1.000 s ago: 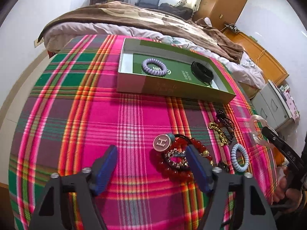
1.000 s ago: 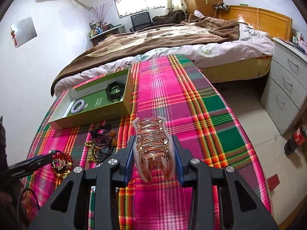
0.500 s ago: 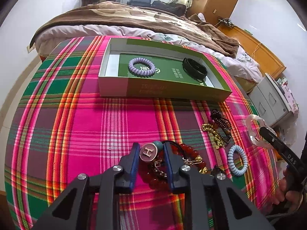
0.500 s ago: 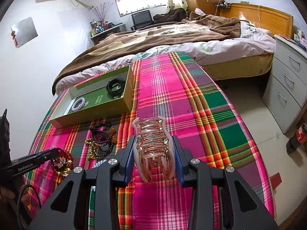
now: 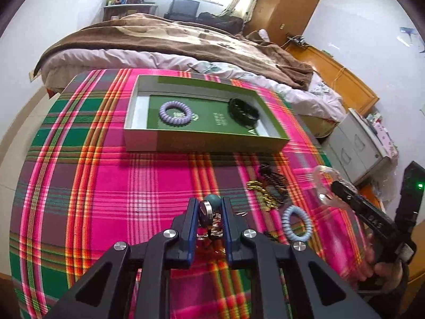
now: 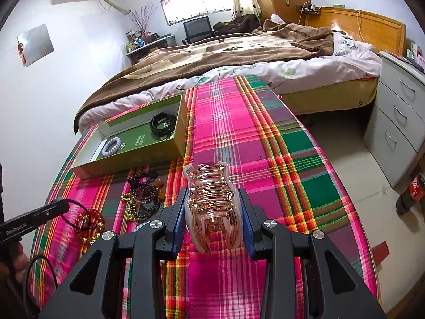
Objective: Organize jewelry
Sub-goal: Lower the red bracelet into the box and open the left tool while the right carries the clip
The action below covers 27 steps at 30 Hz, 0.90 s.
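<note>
The left gripper [image 5: 209,214] is closing on a round metal charm [image 5: 205,210] with a teal bead, its jaws nearly together, and the red bead bracelet [image 6: 89,224] attached to that charm is trailing below on the plaid tablecloth [image 5: 106,191]. The right gripper [image 6: 212,208] is clamping a clear pink hair claw clip [image 6: 212,199], jaws partly apart around its body.

The green box [image 5: 204,142] is sitting toward the far edge of the cloth, holding a lilac spiral hair tie [image 5: 175,112] and a black band [image 5: 243,110]. Near the right edge a gold chain [image 5: 261,192], dark beads [image 5: 273,176] and a blue spiral hair tie [image 5: 296,223] are lying loose.

The grip is on the thin charm alone, so the heavier beads may be swinging it out of the pads, or the dangling loop may be catching the box's near wall and spilling short.
</note>
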Each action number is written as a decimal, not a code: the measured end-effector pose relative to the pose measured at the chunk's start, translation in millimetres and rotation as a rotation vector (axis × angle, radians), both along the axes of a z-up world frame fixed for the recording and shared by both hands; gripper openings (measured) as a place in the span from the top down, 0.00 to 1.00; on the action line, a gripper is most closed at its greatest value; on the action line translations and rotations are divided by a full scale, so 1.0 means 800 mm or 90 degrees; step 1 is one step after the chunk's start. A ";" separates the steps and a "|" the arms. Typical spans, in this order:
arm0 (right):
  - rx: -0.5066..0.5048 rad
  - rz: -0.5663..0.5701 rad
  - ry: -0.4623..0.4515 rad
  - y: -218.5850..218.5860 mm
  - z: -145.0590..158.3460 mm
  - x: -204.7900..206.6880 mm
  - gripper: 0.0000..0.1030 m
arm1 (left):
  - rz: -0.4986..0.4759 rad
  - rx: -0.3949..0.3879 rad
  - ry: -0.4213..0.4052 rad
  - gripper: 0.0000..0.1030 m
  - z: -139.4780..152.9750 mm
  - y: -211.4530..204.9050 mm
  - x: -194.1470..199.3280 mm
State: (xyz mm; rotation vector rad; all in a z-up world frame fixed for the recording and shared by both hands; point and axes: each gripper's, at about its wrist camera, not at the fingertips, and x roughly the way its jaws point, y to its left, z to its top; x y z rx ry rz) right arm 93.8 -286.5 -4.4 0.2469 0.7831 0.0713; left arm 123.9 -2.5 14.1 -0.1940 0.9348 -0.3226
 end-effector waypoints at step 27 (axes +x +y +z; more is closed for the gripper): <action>-0.028 0.049 -0.048 0.028 0.053 0.037 0.64 | -0.001 -0.014 -0.044 0.84 0.053 0.008 0.036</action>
